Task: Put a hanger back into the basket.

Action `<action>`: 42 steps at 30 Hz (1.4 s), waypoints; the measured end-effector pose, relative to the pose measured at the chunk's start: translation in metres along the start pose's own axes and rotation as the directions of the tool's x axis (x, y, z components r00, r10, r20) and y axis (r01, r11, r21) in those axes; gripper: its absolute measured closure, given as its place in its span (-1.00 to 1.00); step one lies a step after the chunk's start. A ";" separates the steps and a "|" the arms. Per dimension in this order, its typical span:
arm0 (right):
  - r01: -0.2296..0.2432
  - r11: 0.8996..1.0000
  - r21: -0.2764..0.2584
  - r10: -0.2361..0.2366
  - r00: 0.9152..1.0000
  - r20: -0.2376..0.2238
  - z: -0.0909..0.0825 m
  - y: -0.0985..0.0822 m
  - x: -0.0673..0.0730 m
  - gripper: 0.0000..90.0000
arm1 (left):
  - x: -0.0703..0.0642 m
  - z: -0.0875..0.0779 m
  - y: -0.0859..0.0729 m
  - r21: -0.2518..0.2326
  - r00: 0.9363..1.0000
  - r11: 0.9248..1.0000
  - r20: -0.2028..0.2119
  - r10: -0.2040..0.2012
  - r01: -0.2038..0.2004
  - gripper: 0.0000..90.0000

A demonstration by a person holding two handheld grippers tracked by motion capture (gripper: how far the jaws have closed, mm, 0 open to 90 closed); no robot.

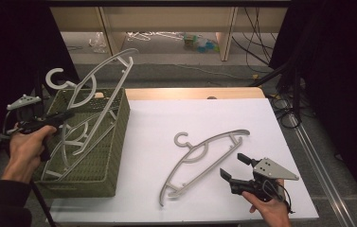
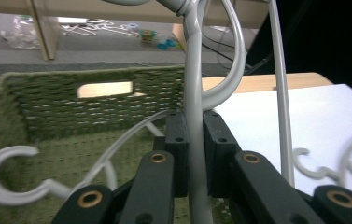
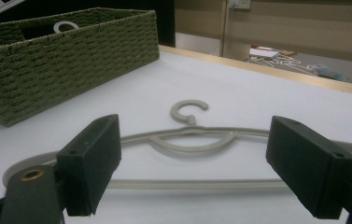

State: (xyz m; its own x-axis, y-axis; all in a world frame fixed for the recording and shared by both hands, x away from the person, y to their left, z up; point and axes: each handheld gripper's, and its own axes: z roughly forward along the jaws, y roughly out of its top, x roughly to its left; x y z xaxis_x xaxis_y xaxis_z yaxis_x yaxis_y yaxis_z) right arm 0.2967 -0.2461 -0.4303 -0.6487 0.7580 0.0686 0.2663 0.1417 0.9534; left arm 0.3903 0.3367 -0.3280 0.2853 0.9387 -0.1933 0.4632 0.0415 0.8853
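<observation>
My left gripper (image 1: 66, 115) (image 2: 194, 128) is shut on the thin bar of a grey plastic hanger (image 1: 114, 61) (image 2: 193, 84). That hanger stands tilted over the green woven basket (image 1: 119, 137) (image 2: 71, 93), its hook up at the left. A second grey hanger (image 1: 79, 135) (image 2: 5, 179) lies inside the basket. A third grey hanger (image 1: 204, 149) (image 3: 187, 135) lies flat on the white table top. My right gripper (image 1: 233, 165) (image 3: 200, 163) is open just short of that hanger's lower arm, with nothing between its jaws.
The white table top (image 1: 204, 118) has a wooden strip along its far edge. The basket (image 3: 71, 60) takes up the table's left side. Beyond the table are shelving legs, cables and small litter (image 1: 200, 42) on the floor.
</observation>
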 end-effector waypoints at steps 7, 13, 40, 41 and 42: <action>0.001 1.000 0.003 -0.001 1.000 -0.001 0.000 0.000 0.000 -0.58 | 0.017 -0.008 -0.006 0.011 0.999 1.000 -0.039 0.025 -0.025 0.82; 0.002 1.000 0.005 -0.002 1.000 -0.002 0.000 0.000 0.000 -0.58 | 0.034 -0.014 -0.015 0.031 0.996 0.999 -0.083 0.034 -0.032 0.82; 0.000 1.000 0.018 0.000 1.000 -0.006 0.000 0.000 0.001 -0.58 | 0.069 -0.018 -0.046 0.130 0.984 0.983 -0.106 0.143 -0.129 0.82; 0.000 1.000 0.018 0.000 1.000 -0.006 0.000 0.000 0.001 -0.58 | 0.069 -0.018 -0.046 0.130 0.984 0.983 -0.106 0.143 -0.129 0.82; 0.005 1.000 0.012 -0.005 1.000 -0.004 0.000 0.000 0.000 -0.58 | 0.070 -0.019 -0.047 0.133 0.984 0.982 -0.104 0.145 -0.131 0.82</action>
State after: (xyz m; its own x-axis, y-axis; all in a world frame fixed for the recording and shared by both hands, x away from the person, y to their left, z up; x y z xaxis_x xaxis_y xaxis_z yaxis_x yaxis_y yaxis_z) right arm 0.2968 -0.2456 -0.4305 -0.6532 0.7544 0.0650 0.2718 0.1535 0.9500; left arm 0.3727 0.4067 -0.3750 0.2607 0.9653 -0.0174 0.5288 -0.1277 0.8391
